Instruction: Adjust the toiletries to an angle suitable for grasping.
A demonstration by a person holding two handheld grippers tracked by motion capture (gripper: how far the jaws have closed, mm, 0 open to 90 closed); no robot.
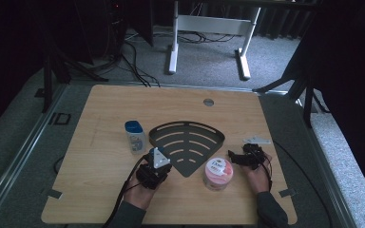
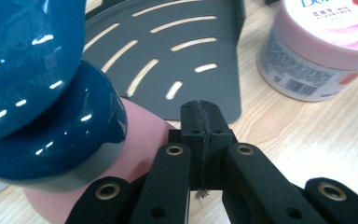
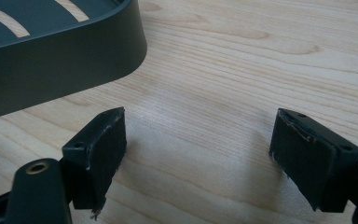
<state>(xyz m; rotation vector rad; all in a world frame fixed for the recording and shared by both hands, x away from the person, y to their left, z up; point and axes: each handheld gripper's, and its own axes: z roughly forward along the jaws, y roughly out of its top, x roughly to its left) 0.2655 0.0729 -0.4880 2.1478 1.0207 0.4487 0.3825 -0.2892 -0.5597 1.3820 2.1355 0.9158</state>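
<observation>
My left gripper (image 1: 157, 162) lies low on the table at the left lower edge of the black slotted tray (image 1: 186, 142). In the left gripper view its jaws (image 2: 200, 122) are shut flat against each other with nothing between them. A glossy dark blue cap on a pink body (image 2: 51, 140) sits close beside them on the left. The tray's flat slotted floor (image 2: 168, 56) lies just ahead. My right gripper (image 1: 234, 157) rests at the tray's right edge, and in its own view it stands open (image 3: 200, 154) over bare wood, with the tray's rim (image 3: 74, 65) at the upper left.
A pink jar with a white label (image 1: 217, 174) stands between the two hands, also seen in the left gripper view (image 2: 326, 46). A clear bottle with a blue cap (image 1: 135, 136) stands left of the tray. A grey plate (image 1: 256, 140) lies beyond the right hand.
</observation>
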